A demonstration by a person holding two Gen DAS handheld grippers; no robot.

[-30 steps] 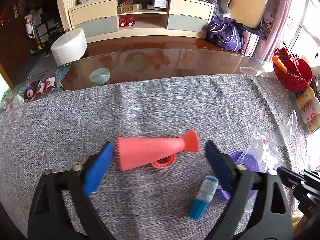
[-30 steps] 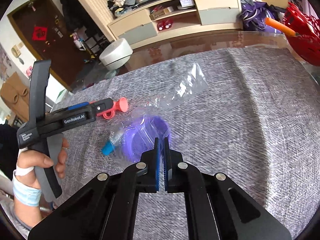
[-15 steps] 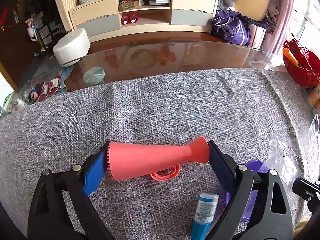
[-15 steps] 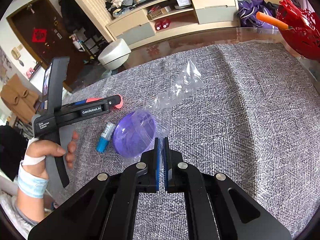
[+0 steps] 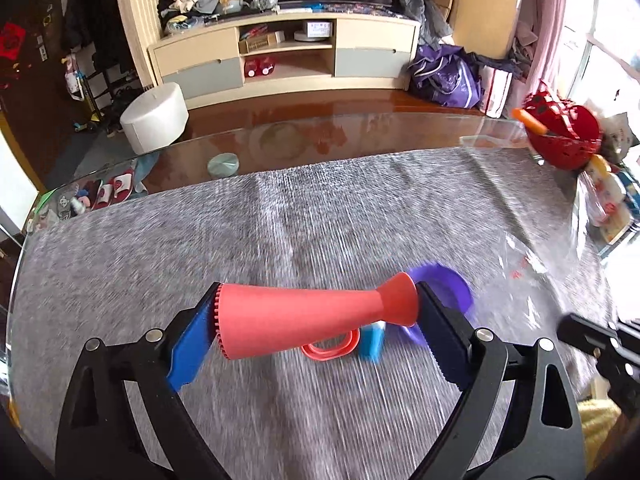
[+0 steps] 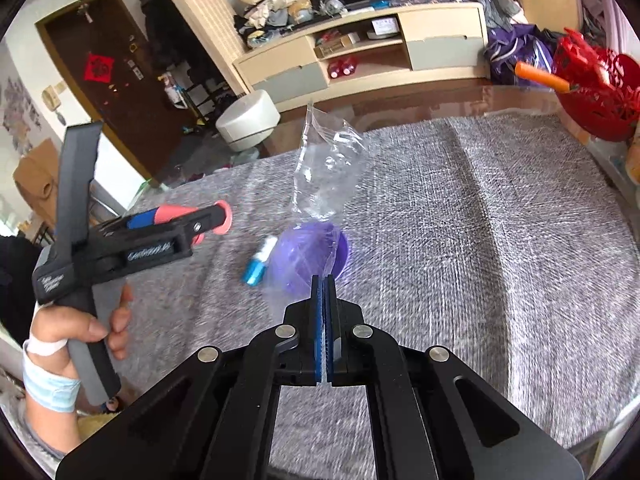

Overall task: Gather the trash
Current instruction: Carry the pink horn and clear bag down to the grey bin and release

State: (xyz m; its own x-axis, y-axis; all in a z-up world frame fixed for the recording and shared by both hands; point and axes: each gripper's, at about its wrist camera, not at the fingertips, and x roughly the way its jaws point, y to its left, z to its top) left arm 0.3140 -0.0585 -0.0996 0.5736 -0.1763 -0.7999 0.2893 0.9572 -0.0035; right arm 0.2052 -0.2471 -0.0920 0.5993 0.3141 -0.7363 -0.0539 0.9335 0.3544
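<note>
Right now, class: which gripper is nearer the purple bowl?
Right. The right gripper is shut on the clear plastic bag directly over the purple bowl; the left gripper holds the red horn off to the bowl's side.

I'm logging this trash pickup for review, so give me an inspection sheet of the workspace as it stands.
Surface: grey woven cloth over a glass table.
Job's things: red horn-shaped toy held end to end; clear plastic bag lifted, draped over a purple bowl; blue tube lying beside the bowl.
Clutter: red basket with an orange stick at the far right edge.
Grippers: left gripper shut on the toy; right gripper shut on the bag's edge.
Cables: nothing seen.
Surroundings: TV cabinet, white round stool, purple bags on the floor, dark door.
</note>
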